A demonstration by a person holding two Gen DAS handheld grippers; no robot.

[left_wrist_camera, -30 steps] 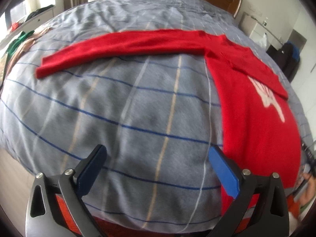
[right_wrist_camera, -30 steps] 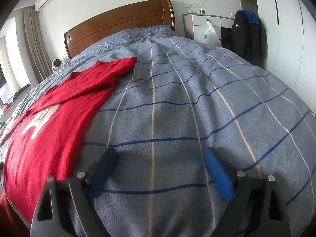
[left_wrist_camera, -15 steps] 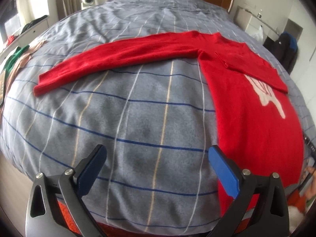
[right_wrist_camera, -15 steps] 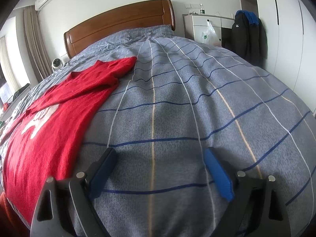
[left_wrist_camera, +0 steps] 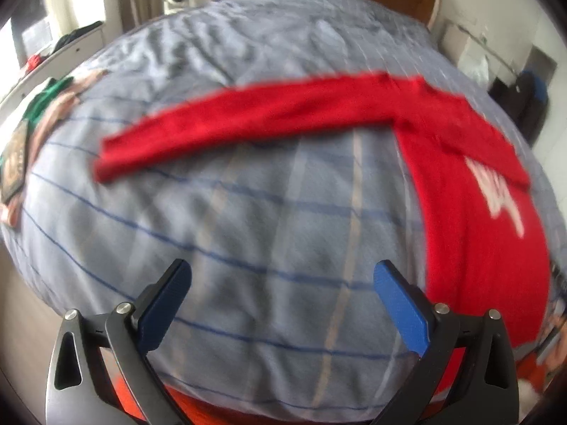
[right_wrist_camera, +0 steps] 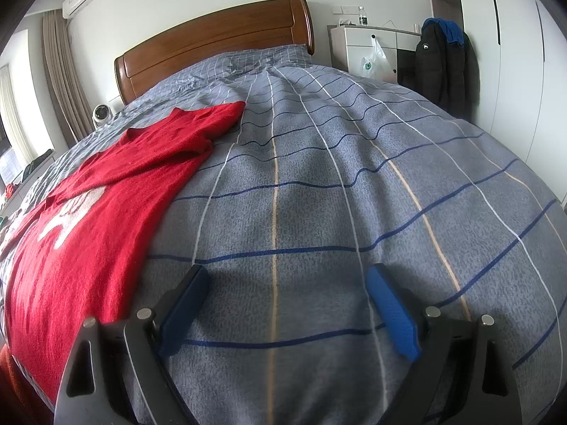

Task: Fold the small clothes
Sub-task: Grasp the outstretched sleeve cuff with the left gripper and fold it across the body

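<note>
A red long-sleeved sweater (left_wrist_camera: 475,191) with a white print lies flat on the grey checked bedspread (left_wrist_camera: 248,219). One sleeve (left_wrist_camera: 248,120) stretches out to the left in the left wrist view; the other lies folded over the chest. My left gripper (left_wrist_camera: 281,276) is open and empty over bare bedspread, left of the body and short of the sleeve. My right gripper (right_wrist_camera: 285,279) is open and empty over the bedspread (right_wrist_camera: 354,177), to the right of the sweater (right_wrist_camera: 81,233).
A wooden headboard (right_wrist_camera: 219,42) stands at the far end of the bed. Other clothes (left_wrist_camera: 46,106) lie at the bed's left edge. A white cabinet (right_wrist_camera: 368,49) and a hanging dark jacket (right_wrist_camera: 443,63) stand to the right. A small white fan (right_wrist_camera: 101,113) is by the headboard.
The left gripper's view has swung, so the outstretched sleeve sits lower and more central, and the frame is blurred with motion. The right gripper has stayed still. Both stay open.
</note>
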